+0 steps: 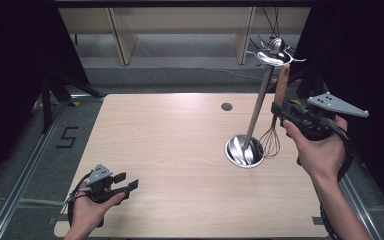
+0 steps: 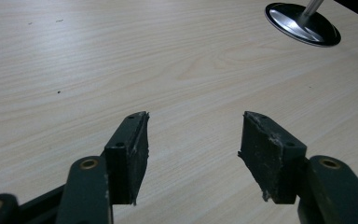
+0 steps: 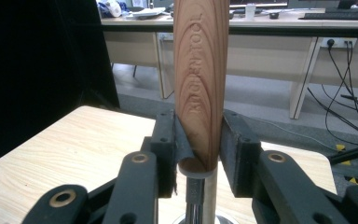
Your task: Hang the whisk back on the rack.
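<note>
A whisk with a wooden handle (image 1: 281,85) and wire head (image 1: 270,142) stands upright, handle up, with my right gripper (image 1: 280,111) shut on the lower handle. In the right gripper view the jaws press both sides of the handle (image 3: 200,70), right gripper (image 3: 200,149). Just left of the whisk stands a metal utensil stand: round base (image 1: 243,151), tall pole (image 1: 259,102), hooks (image 1: 272,55) at the top. The handle's top end sits close under the hooks. My left gripper (image 1: 127,182) rests open and empty near the table's front left, left gripper (image 2: 193,149).
The light wooden table (image 1: 170,150) has a small round cable hole (image 1: 226,106) at the back. The stand's base (image 2: 303,25) shows far off in the left gripper view. Dark curtains flank both sides; desks and cables lie beyond the table's far edge.
</note>
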`<state>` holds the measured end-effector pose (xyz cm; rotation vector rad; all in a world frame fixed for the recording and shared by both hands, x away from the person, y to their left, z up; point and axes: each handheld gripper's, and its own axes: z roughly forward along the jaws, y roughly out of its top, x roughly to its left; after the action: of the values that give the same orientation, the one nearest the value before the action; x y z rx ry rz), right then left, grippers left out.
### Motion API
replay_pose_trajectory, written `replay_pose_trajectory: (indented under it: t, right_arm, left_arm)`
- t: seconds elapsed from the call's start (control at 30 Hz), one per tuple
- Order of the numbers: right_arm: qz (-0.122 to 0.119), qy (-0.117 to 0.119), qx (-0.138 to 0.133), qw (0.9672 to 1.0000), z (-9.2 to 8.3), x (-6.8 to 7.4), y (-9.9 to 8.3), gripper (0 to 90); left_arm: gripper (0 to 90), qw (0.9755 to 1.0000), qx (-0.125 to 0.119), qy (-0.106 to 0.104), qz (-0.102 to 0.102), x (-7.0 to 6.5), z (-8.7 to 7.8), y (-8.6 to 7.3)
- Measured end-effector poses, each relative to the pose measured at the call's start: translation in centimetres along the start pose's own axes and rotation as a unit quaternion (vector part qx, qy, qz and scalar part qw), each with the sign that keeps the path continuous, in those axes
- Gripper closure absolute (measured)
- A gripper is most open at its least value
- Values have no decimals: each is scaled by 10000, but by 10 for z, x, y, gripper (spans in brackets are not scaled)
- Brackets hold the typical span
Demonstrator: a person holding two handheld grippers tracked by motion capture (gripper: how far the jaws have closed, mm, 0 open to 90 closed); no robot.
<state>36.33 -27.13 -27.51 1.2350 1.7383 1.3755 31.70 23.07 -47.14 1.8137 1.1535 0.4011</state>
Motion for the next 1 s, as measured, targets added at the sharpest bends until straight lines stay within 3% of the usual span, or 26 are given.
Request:
replay_pose_trajectory:
  t: [0.03,0.13,0.23,0.33,0.37,0.67,0.87,0.9,1.0]
  right_arm:
    - [-163,-2,-66,9998,1,-2,0,693]
    - [-97,36,-76,9999,1,-1,-1,674]
    - [-183,58,-148,9997,0,-1,-4,536]
    - [-350,1,-188,9992,-1,-3,-5,474]
    - [-301,-26,-128,9995,-2,-3,-8,441]
    - [-405,21,147,9991,-8,-6,-20,418]
    - [-480,24,324,9983,-12,-8,-36,411]
    - [-397,16,425,9983,-14,-7,-42,408]
    - [-440,43,496,9978,-15,-9,-48,407]
  left_arm:
    - [409,10000,-10,-17,1,0,0,0]
    - [409,10000,-13,-22,8,0,0,0]
    - [409,10000,-5,-10,3,0,0,0]
    - [409,10000,8,-16,-15,0,0,0]
    - [409,10000,5,-23,-14,0,0,0]
    - [409,10000,15,-8,-35,-1,0,0]
    - [408,10000,28,-11,-10,0,0,-1]
    - [408,10000,16,-22,49,0,1,0]
    - [408,10000,-10,-20,-25,-1,1,-1]
